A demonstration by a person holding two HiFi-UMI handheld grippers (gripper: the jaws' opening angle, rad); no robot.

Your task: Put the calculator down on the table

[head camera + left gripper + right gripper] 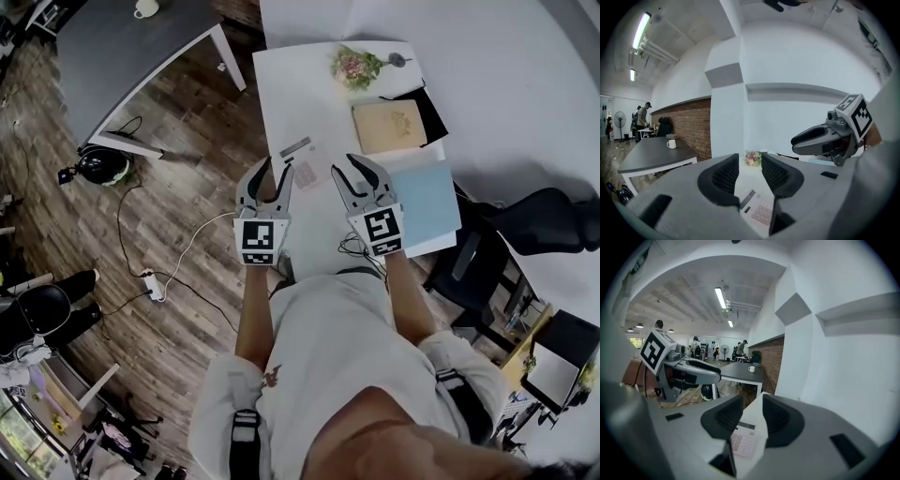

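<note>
The calculator point(302, 164), pale with pink keys and a grey display, lies flat on the white table point(281, 94). Both grippers hang in the air above the table's near end, and neither touches the calculator. My left gripper point(275, 173) is open with nothing between its pads; its own view shows the calculator point(757, 208) far below through the gap of the left gripper point(750, 164). My right gripper point(352, 173) is likewise open and empty, with the calculator point(743, 442) seen beneath the right gripper point(752, 406).
Farther along the table lie a flower bunch point(354, 66), a tan book point(388, 125) and a blue folder point(427, 199). A black chair point(539, 220) stands at the right. A grey table point(131, 47) with a white mug point(145, 8) stands at the left; a power strip point(152, 284) and cables lie on the floor.
</note>
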